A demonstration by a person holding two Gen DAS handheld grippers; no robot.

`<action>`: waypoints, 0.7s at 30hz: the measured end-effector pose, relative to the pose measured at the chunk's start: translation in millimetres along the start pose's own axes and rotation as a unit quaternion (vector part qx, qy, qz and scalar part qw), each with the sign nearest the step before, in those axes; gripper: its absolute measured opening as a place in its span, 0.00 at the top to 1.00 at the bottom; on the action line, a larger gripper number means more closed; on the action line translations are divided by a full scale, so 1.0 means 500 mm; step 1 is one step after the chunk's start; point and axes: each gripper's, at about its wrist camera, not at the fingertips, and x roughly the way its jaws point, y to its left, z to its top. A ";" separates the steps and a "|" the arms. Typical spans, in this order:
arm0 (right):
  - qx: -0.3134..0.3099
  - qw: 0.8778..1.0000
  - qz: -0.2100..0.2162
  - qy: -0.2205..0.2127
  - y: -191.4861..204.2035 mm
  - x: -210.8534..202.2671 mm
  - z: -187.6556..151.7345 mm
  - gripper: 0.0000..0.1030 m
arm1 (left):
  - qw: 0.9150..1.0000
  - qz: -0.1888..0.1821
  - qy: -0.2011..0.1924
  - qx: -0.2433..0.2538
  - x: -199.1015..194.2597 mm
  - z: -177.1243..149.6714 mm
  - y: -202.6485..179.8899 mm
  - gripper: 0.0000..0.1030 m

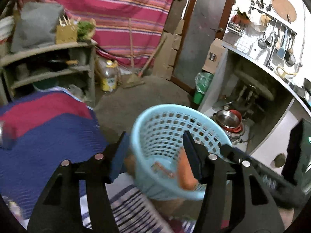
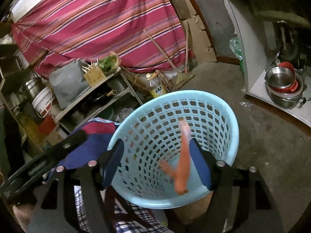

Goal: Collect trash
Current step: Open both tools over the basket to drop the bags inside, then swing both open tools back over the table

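A light blue perforated basket (image 1: pixel 167 128) stands on the floor, also in the right wrist view (image 2: pixel 175 120). An orange wrapper (image 2: pixel 182 163) is blurred in the air inside the basket, just left of my right gripper's right finger; it also shows in the left wrist view (image 1: pixel 185 172). My right gripper (image 2: pixel 158 155) is open above the basket's mouth, holding nothing. My left gripper (image 1: pixel 155 149) is open over the basket's near rim and empty. The other gripper's body shows at the edge of each view.
A blue and red blanket (image 1: pixel 44 128) lies at the left. A grey shelf (image 1: pixel 48 66) with a box and greens stands behind it. Steel bowls (image 1: pixel 229 120) sit under the white counter (image 1: pixel 272 71) at the right. A green bin (image 1: pixel 202 89) and a bottle (image 1: pixel 108 75) stand on the concrete floor.
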 end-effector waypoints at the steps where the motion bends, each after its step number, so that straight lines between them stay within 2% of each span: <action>1: -0.006 1.000 0.003 -0.001 0.007 -0.005 0.002 0.34 | 1.000 0.007 -0.004 0.001 -0.022 0.002 0.013 0.45; 3: -0.020 1.000 0.000 -0.011 0.026 -0.021 0.010 0.34 | 0.999 0.038 -0.025 -0.006 -0.108 0.006 0.051 0.45; 6: -0.059 0.997 0.027 -0.035 0.107 -0.060 0.018 0.34 | 0.994 0.092 -0.051 -0.028 -0.255 -0.009 0.128 0.45; 8: -0.101 0.993 0.050 -0.043 0.200 -0.086 0.007 0.34 | 0.987 0.137 -0.070 -0.046 -0.362 -0.037 0.188 0.35; 9: -0.118 0.990 0.065 -0.042 0.245 -0.096 -0.003 0.33 | 0.980 0.174 -0.081 -0.059 -0.435 -0.062 0.229 0.23; 10: -0.134 0.987 0.083 -0.037 0.297 -0.103 -0.019 0.33 | 0.972 0.207 -0.087 -0.067 -0.494 -0.087 0.265 0.18; 12: -0.147 0.981 0.124 -0.012 0.395 -0.109 -0.064 0.33 | 0.955 0.276 -0.087 -0.071 -0.588 -0.137 0.324 0.18; 14: -0.153 0.973 0.170 0.037 0.492 -0.101 -0.137 0.32 | 0.933 0.344 -0.069 -0.077 -0.671 -0.207 0.395 0.18; 15: -0.168 0.965 0.192 0.061 0.549 -0.097 -0.190 0.32 | 0.925 0.362 -0.067 -0.088 -0.696 -0.231 0.422 0.18; 17: -0.215 0.951 0.201 0.091 0.631 -0.091 -0.277 0.33 | 0.911 0.387 -0.056 -0.129 -0.751 -0.300 0.493 0.18; 18: -0.250 0.943 0.198 0.098 0.677 -0.091 -0.326 0.33 | 0.908 0.389 -0.050 -0.150 -0.768 -0.328 0.523 0.18; 21: -0.330 0.918 0.190 0.109 0.767 -0.085 -0.431 0.37 | 0.911 0.373 -0.024 -0.176 -0.787 -0.376 0.587 0.18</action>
